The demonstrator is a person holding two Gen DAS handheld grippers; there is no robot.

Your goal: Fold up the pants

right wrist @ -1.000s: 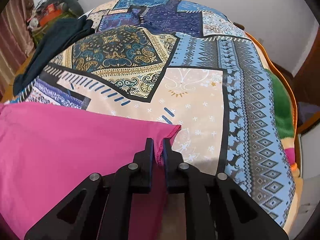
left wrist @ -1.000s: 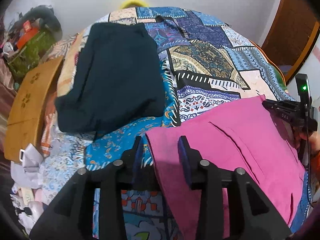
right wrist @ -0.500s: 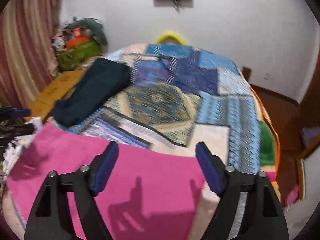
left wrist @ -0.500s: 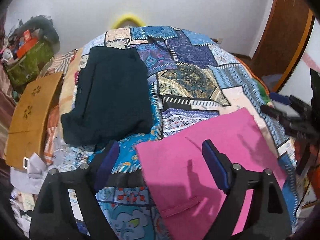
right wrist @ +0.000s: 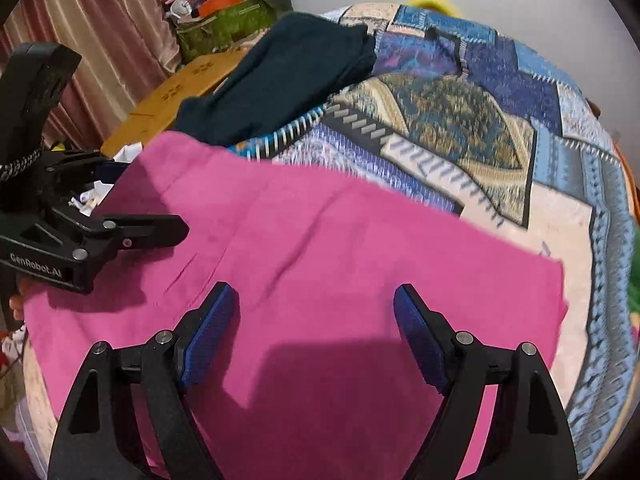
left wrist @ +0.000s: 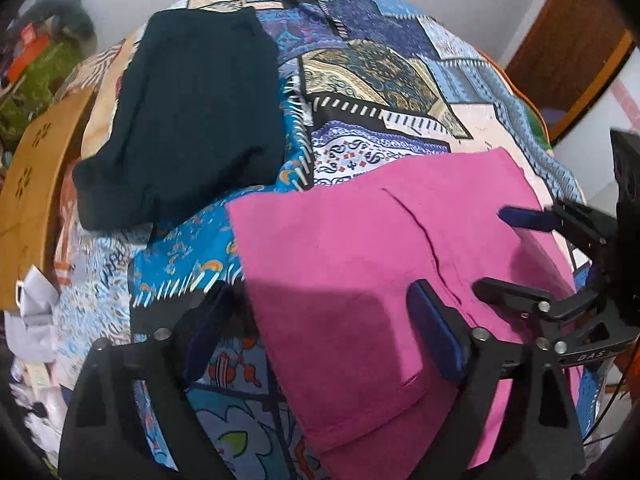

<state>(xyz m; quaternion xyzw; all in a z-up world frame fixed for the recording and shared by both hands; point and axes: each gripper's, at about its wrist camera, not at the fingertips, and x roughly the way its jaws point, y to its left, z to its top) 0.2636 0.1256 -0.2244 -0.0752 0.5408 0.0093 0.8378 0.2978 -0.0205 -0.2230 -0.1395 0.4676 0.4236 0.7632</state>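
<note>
At the far left a wooden board (left wrist: 30, 196) leans beside the bed, its lower end cut off by the frame. Behind it a heap of clutter (right wrist: 224, 12) sits against the wall, too jumbled to sort out beyond a green bag and something orange. White crumpled items (left wrist: 34, 320) lie below the board, blurred and hard to name.

On the patchwork quilt (left wrist: 380, 80) a dark garment (left wrist: 192, 116) lies folded, well apart from the grippers. Its far edge touches the quilt's upper patches; in the right wrist view its near end slips behind the pink pants (right wrist: 340, 264).

The pants (left wrist: 348, 272) lie flat on the quilt's near part, with a seam line running across them. Their near edge is cut off by the frame in both views.

The left gripper (left wrist: 324, 340) hangs above the pants' left edge. Its jaws have just been opening and stand wide, holding nothing; one finger is over the quilt, the other over the pink cloth. Whether the tips touch the cloth cannot be told.

The right gripper (right wrist: 316, 320) hangs above the pants' middle, its jaws also just opened, wide and empty, their shadow on the cloth below. In the left wrist view it (left wrist: 500, 252) enters from the right, its body cut off.

At the far right a wooden door (left wrist: 572, 44) is partly visible.
</note>
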